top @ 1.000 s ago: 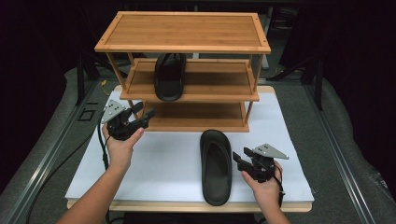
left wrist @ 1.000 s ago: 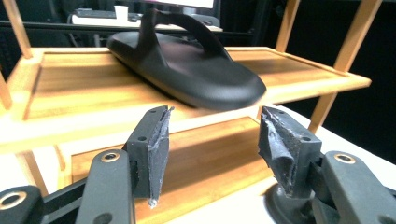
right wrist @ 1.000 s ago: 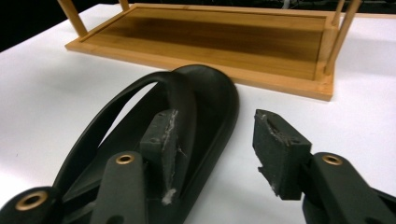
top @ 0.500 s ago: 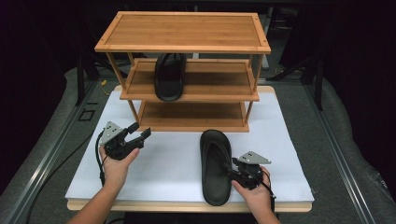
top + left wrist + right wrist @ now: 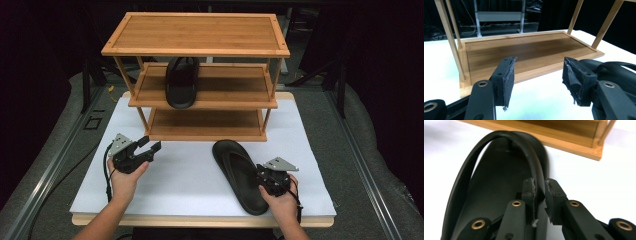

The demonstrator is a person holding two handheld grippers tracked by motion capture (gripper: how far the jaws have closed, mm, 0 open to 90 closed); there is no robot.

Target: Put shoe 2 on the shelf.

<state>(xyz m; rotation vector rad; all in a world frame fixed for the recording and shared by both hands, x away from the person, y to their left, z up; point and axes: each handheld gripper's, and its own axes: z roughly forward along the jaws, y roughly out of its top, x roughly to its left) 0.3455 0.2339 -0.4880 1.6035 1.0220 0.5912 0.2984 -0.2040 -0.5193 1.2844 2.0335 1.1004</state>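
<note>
My right claw was clamped on the near strap of the sandal, the strap pinched between its frayed pads, while my left claw hung released, jaws spread and holding nothing. A second earlier that right claw had sat just off the sandal's right edge and farther up the table; since then I had drawn both hands back toward me, the right one settling onto the heel end of the sandal and the left one sliding away from the rack. I read that as the grasp made and the lift not yet begun, since the sandal lay flat on the white sheet where it had been, in front of the rack's bottom shelf and right of centre. The rack was the biggest thing there: three tiers of warm, fine-grained bamboo boards with raised lips on thin posts. Its middle tier carried the other sandal, toe hanging over the front edge. The sheet was smooth and matte. The sandal in my grip was matte black rubber or foam, long and oval, with a rounded, arched thong strap. The pads were torn dark foam.
</note>
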